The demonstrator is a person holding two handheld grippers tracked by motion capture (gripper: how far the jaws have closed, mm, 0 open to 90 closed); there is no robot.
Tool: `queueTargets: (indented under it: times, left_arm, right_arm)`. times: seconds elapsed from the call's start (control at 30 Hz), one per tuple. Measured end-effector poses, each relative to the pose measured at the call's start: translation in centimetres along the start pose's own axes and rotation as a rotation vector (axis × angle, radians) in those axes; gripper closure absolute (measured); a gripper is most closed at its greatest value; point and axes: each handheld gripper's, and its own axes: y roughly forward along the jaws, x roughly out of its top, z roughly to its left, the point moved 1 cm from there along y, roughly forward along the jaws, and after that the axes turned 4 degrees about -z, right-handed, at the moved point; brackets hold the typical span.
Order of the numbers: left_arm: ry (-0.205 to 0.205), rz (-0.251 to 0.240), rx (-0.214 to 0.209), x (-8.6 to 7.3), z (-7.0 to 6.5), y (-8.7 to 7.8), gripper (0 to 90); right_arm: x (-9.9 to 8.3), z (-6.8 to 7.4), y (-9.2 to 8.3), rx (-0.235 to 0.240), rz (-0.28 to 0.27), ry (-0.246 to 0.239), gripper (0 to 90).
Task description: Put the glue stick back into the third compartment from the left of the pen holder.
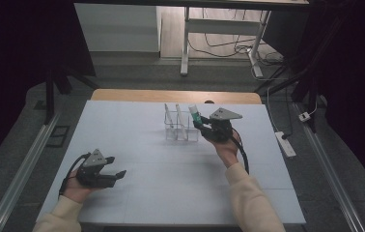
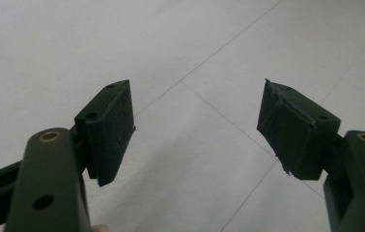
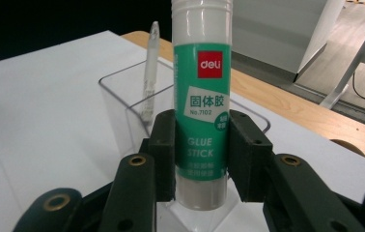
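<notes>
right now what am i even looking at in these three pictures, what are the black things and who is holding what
A person sits at a white table and holds a hand tool with a two-jaw claw in each hand. The wide picture comes from a fixed camera above, looking down on the table. The other two come from small cameras that ride on the claws and look along their black jaws.

The left claw is open, with nothing between its jaws, above bare table. The right claw is shut on a green and white glue stick, held upright close to a clear plastic holder. In the view from above, that holder has two white pens standing in it.
</notes>
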Motion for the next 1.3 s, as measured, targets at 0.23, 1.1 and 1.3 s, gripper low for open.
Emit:
queueTargets:
  times: [0.23, 1.1, 1.3]
  left_arm:
    - [0.003, 0.000, 0.003, 0.0, 0.0, 0.0, 28.5]
    - [0.005, 0.006, 0.005, 0.0, 0.1, 0.1, 28.3]
    - [0.008, 0.006, 0.006, 0.0, 0.0, 0.1, 28.3]
  right_arm:
    - [0.2, -0.6, 1.3, -0.010, -0.021, 0.039, 65.0]
    - [0.0, -0.9, 3.2, -0.041, -0.078, 0.093, 37.6]
    - [0.5, -0.9, 2.2, -0.023, -0.091, 0.083, 39.0]
